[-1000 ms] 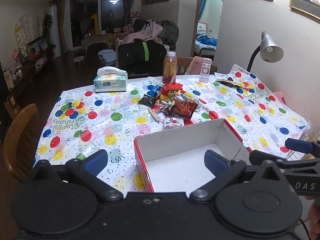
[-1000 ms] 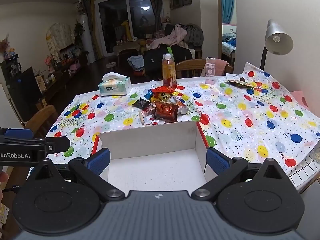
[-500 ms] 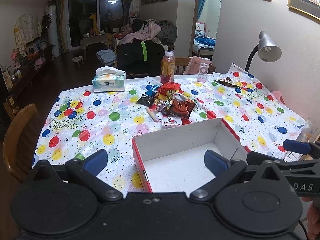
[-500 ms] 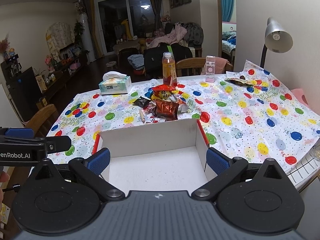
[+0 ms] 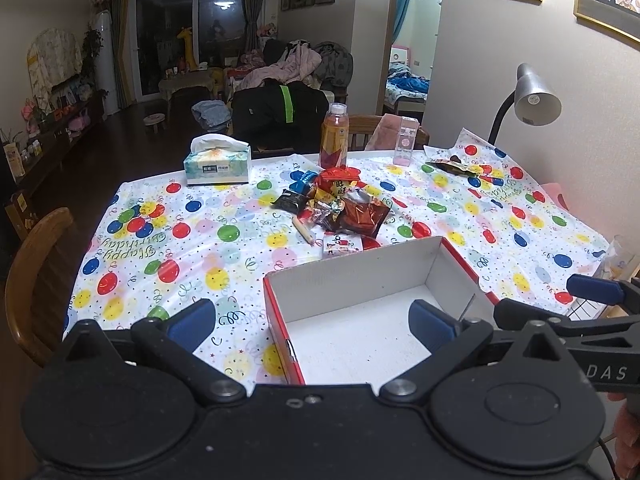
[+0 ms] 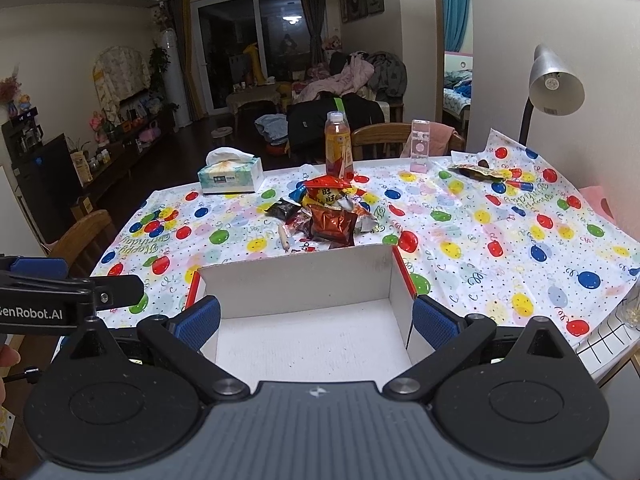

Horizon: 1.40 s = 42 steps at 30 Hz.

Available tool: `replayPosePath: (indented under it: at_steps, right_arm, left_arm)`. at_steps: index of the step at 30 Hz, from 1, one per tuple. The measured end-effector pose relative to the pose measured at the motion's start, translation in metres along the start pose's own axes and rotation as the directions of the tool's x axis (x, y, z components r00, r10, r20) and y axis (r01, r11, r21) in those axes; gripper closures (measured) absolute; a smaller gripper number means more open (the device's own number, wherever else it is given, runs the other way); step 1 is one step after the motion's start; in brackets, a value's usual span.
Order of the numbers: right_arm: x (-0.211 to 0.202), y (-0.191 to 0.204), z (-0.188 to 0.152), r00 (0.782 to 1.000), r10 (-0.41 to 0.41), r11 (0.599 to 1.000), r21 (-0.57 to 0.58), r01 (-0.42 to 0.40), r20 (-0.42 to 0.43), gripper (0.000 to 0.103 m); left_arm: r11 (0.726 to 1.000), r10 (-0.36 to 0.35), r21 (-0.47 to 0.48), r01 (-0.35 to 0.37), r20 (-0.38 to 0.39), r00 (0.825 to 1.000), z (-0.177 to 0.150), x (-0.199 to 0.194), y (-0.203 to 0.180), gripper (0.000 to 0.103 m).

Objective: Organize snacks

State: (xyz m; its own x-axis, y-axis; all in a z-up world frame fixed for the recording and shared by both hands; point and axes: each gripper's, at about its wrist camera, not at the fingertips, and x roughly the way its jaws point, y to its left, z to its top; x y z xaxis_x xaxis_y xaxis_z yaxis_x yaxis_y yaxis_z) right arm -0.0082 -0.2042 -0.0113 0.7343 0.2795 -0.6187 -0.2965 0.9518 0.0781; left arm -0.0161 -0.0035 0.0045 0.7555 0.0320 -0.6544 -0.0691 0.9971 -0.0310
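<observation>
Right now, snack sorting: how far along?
Barely started. Done: the red-edged box sits open at the near table edge, nothing inside. In hand: nothing; left gripper and right gripper are both open, poised over the box. Left: the whole snack pile beyond the box, plus a stray wrapper near the lamp.

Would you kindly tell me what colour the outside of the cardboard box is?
Red outside, white inside; the box shows its red side best in the left wrist view.
</observation>
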Motion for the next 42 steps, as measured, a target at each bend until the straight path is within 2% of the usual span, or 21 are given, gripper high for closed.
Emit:
replayPosePath:
  at_steps: [30,42]
  right_arm:
    - [-0.003,0.005,0.003,1.0,-0.001,1.0,-0.01,0.001,0.01,0.0]
    - [-0.004,0.007,0.016,1.0,0.009,1.0,-0.018,-0.009,0.007,0.0]
  left_arm:
    - [0.999,-0.034,0.003,0.034,0.017,0.999,0.004,-0.009,-0.009,0.0]
    - [0.999,-0.046,-0.002,0.046,0.008,0.999,0.007,-0.006,-0.01,0.0]
